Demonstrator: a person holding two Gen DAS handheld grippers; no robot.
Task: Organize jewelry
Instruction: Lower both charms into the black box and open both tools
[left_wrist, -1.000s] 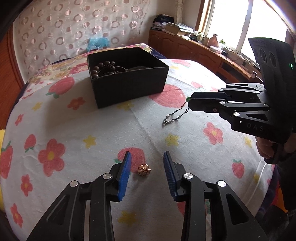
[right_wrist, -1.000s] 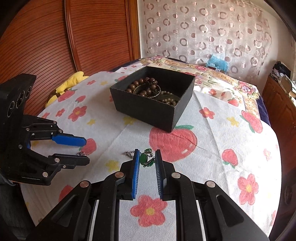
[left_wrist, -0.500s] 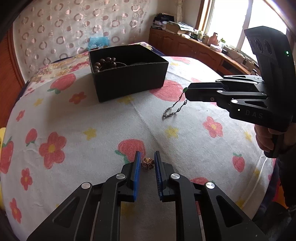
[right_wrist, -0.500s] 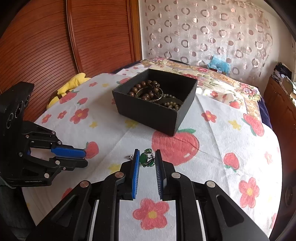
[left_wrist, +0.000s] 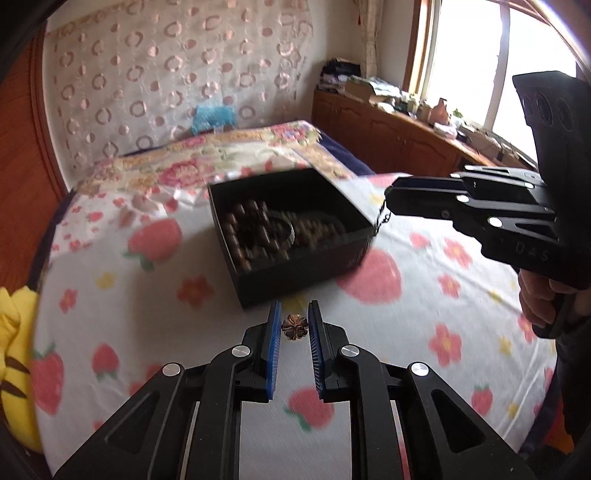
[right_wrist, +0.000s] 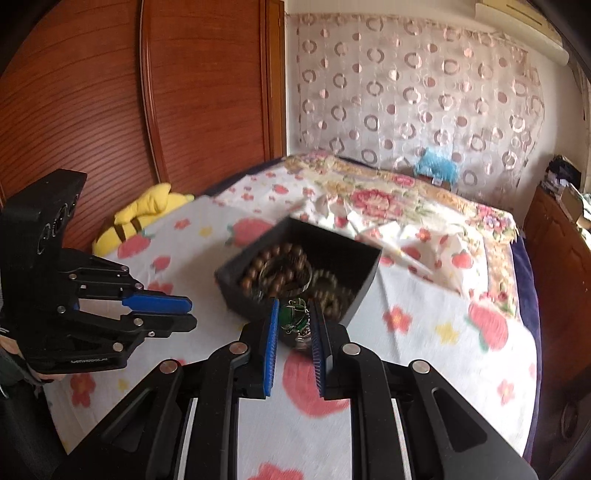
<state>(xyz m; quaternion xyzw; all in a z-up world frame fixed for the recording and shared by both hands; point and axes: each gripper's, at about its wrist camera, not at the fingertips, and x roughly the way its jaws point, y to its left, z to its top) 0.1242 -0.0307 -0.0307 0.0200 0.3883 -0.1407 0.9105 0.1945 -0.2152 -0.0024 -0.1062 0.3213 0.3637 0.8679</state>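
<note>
A black open box with brown bead bracelets stands on the strawberry-print cloth; it also shows in the right wrist view. My left gripper is shut on a small bronze flower charm and holds it above the cloth, just in front of the box. My right gripper is shut on a green pendant whose thin chain hangs at the box's right corner. The right gripper appears in the left wrist view, the left gripper in the right wrist view.
A yellow plush toy lies at the bed's left edge by the wooden wardrobe. A blue item sits by the patterned curtain. A wooden cabinet with clutter runs under the window at right.
Both grippers lifted off the cloth with their pieces and moved toward the box. The pendant's chain now hangs at the box's right corner.
</note>
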